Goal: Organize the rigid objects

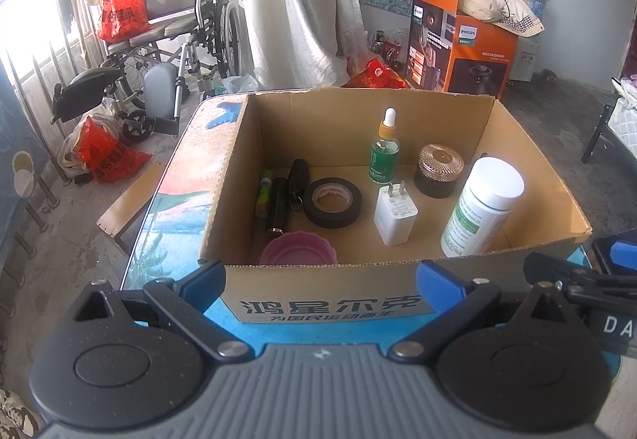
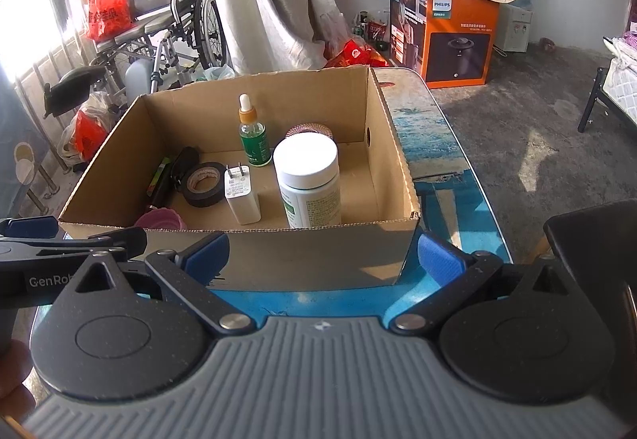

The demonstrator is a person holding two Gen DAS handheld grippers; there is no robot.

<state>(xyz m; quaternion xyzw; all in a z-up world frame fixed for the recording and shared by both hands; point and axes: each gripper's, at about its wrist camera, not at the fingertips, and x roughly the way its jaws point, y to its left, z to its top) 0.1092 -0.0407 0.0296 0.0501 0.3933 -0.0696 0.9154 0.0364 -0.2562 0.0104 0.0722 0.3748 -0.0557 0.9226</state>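
Note:
An open cardboard box (image 1: 529,160) (image 2: 392,144) stands on a blue patterned table. Inside stand a white-capped pill bottle (image 1: 483,206) (image 2: 308,180), a green dropper bottle (image 1: 385,148) (image 2: 253,134), a dark jar with a ribbed lid (image 1: 438,170) (image 2: 310,129) and a white charger plug (image 1: 394,214) (image 2: 241,198). A black tape roll (image 1: 332,202) (image 2: 204,184), a black tube (image 1: 277,206), a green stick (image 1: 263,196), a dark key fob (image 1: 297,180) and a pink cup (image 1: 297,251) (image 2: 161,219) lie at the left. My left gripper (image 1: 321,281) and right gripper (image 2: 322,253) hover open before the box's near wall, both empty.
The table (image 2: 438,136) (image 1: 191,168) extends on both sides of the box. Beyond it stand a wheelchair (image 1: 175,36), red plastic bags (image 1: 99,154), a grey curtain (image 1: 294,0) and an orange Philips carton (image 1: 466,48). A bed frame (image 2: 609,92) is at the right, on concrete floor.

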